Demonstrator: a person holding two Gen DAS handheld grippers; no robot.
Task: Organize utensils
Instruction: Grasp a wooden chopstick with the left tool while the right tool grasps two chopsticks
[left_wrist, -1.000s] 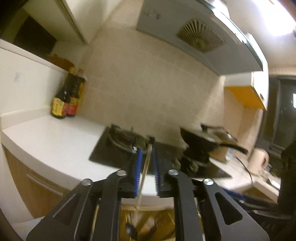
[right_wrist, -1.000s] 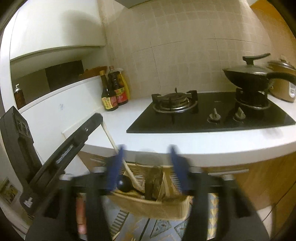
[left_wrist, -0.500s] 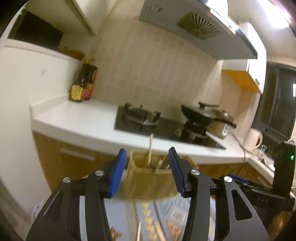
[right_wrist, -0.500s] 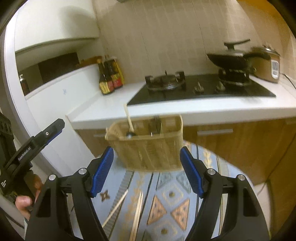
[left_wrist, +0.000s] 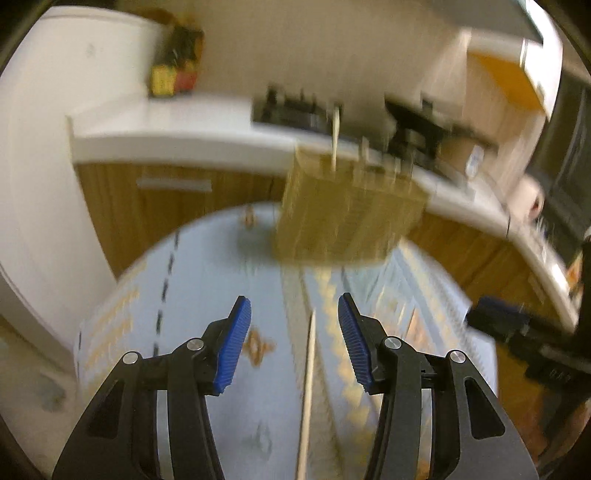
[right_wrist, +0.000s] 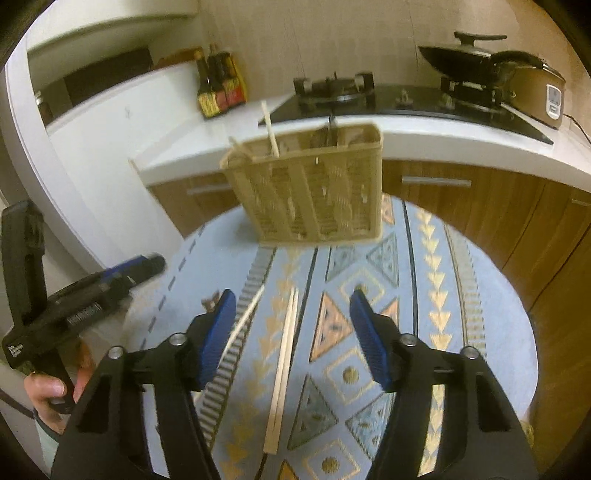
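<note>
Both the left gripper (left_wrist: 294, 345) and the right gripper (right_wrist: 291, 339) hang spread and empty. Pale wooden chopsticks (right_wrist: 282, 363) lie mid-frame on the blue patterned round tablecloth (right_wrist: 424, 295), below the beige slotted plastic utensil basket (right_wrist: 314, 188). Probably pinch the pair together at mid-length.

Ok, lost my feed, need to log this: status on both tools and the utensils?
Left tool open, empty. Right tool open, empty. Pale wooden chopsticks loose on blue patterned mat, short of beige slotted utensil basket. Nothing blocking.

Utensil basket (left_wrist: 347, 218) and counter (left_wrist: 177, 136) motion-smeared in left wrist view; basket contents indistinct.
</note>
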